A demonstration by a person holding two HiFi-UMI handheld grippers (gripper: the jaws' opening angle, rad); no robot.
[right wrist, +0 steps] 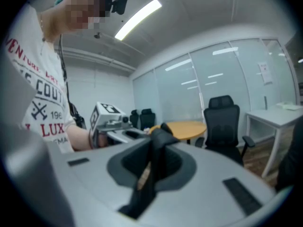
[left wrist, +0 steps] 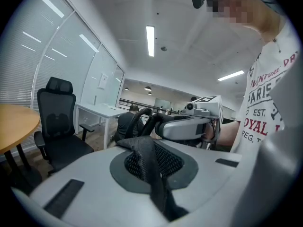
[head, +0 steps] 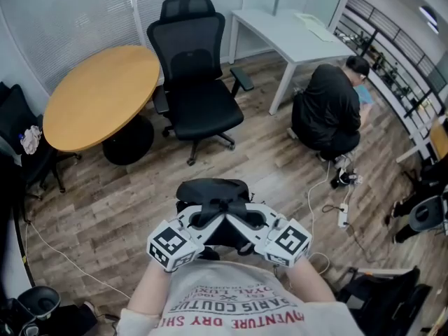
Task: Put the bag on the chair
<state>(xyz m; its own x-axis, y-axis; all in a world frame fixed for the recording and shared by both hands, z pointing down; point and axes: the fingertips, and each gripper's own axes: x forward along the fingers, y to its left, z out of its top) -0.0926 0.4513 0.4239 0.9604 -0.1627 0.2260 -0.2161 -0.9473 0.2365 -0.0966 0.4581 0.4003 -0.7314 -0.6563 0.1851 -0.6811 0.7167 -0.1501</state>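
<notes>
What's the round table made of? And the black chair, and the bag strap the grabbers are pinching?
The round table looks like wood or wood-look laminate: smooth, matte, honey-coloured. The chair seems to have a black fabric or mesh seat and plastic armrests. The bag strap is woven black webbing; its mesh-like weave shows up close.

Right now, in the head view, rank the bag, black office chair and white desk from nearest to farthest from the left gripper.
1. bag: right at the left gripper, its strap clamped in the jaws.
2. black office chair: straight ahead, mid-floor.
3. white desk: farthest, at the back and to the right.
</notes>
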